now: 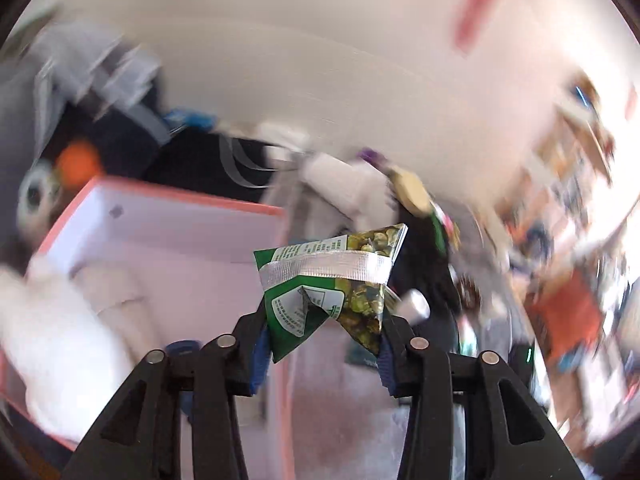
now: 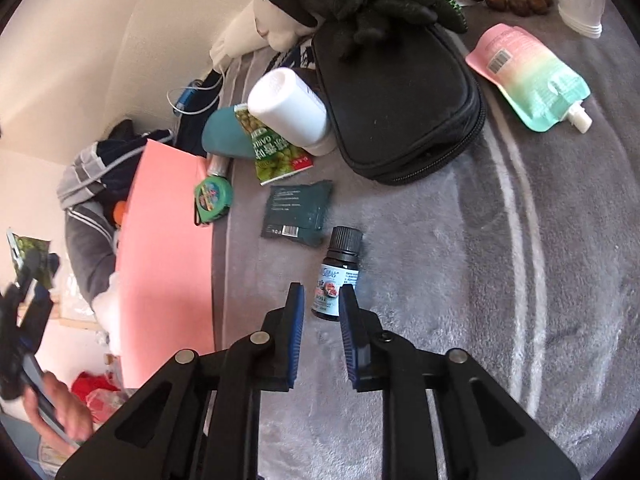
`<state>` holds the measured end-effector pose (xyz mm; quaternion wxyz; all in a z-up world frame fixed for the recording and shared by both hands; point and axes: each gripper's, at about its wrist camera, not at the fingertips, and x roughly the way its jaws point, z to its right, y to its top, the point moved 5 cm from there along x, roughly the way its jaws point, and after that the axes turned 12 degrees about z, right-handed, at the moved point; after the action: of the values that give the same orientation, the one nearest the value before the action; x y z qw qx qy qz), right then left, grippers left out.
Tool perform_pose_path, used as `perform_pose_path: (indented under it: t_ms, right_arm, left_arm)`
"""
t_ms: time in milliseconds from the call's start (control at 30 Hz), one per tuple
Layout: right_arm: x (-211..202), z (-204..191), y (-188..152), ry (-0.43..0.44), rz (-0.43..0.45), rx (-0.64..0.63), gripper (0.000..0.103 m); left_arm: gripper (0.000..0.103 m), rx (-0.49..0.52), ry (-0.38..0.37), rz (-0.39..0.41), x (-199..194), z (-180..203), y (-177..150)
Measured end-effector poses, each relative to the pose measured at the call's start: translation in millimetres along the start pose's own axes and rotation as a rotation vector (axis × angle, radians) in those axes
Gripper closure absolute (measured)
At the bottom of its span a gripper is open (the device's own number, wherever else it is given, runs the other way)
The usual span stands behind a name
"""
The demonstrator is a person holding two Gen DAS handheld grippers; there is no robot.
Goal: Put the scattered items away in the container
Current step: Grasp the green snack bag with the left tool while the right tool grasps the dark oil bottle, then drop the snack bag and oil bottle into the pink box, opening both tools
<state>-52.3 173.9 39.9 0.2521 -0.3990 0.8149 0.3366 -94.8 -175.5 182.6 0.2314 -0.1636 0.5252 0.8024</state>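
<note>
1. A green snack packet is clamped between the blue pads of the left tool, crumpled and lifted clear, with a silver seam across its middle.
2. Behind and to the left of that packet, the pink box is seen with its white inside open; something white and soft lies in its near left part, blurred.
3. The rest of the left wrist view is smeared, so little else can be told there.
4. The right tool is held over the grey blanket with its fingers close together and nothing gripped between them.
5. A small dark bottle with a black cap lies on the blanket just beyond the right tool's tips.
6. Further off lie a dark sachet, a second green snack packet, a white tub, a black pouch and a pink-green spout pouch.
7. A green tape measure rests against the pink box's outer wall.
8. At the far left edge of the right wrist view, the left tool is seen with the held packet, gripped by a hand.
</note>
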Motion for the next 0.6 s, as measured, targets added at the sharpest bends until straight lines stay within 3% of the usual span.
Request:
perform_pose_path:
  t_ms: [33, 67, 100, 200, 300, 467, 600]
  right_arm:
    - [2, 0, 0, -0.006, -0.001, -0.007, 0.084]
    - [3, -1, -1, -0.015, 0.000, -0.017, 0.084]
    - [4, -2, -1, -0.020, 0.000, -0.025, 0.079]
    - [6, -2, -2, -0.029, -0.001, -0.032, 0.071]
    - [8, 0, -1, -0.057, 0.002, -0.049, 0.061]
    - [23, -3, -4, -0.092, -0.008, -0.110, 0.060]
    - [34, -10, -13, -0.145, 0.010, -0.261, 0.062]
  left_arm:
    - [0.041, -0.073, 0.019, -0.011, 0, -20, 2]
    - [0.020, -0.153, 0.043, -0.031, 1, -42, 2]
    - [0.016, -0.239, 0.072, -0.053, 2, -65, -1]
    - [0.016, -0.400, 0.104, -0.074, 1, -104, -8]
    - [0.015, -0.460, 0.112, -0.046, -4, -116, -9]
    - [0.013, -0.453, 0.116, 0.007, -10, -107, -6]
    - [0.013, -0.428, 0.124, 0.005, -9, -103, -5]
